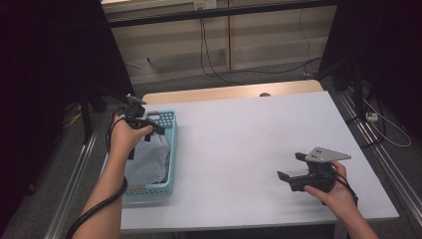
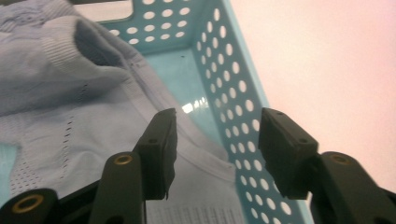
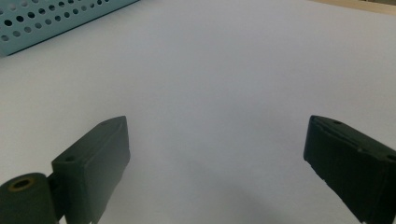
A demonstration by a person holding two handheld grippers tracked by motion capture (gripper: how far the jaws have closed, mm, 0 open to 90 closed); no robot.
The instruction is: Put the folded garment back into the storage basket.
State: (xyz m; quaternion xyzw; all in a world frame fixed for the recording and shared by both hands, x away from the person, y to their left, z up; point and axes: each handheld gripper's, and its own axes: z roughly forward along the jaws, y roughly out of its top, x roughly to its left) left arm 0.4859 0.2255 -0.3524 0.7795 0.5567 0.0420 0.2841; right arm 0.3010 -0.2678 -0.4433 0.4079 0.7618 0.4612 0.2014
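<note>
A light grey-blue knitted garment (image 1: 148, 160) lies bundled inside a pale blue perforated basket (image 1: 171, 149) at the table's left edge. My left gripper (image 1: 149, 127) hovers over the basket's far end, held from above by the left hand. In the left gripper view its jaws (image 2: 217, 116) stand apart with nothing between them; the garment (image 2: 70, 93) lies just below and the basket wall (image 2: 233, 93) runs past. My right gripper (image 1: 288, 166) rests low over the white table (image 1: 239, 139) at the front right, open and empty (image 3: 217, 126).
The basket's side (image 3: 46, 18) appears far off in the right gripper view, across bare white tabletop (image 3: 210, 60). Metal rails (image 1: 383, 154) run along both sides of the table. Cables (image 1: 214, 64) hang on the wall behind.
</note>
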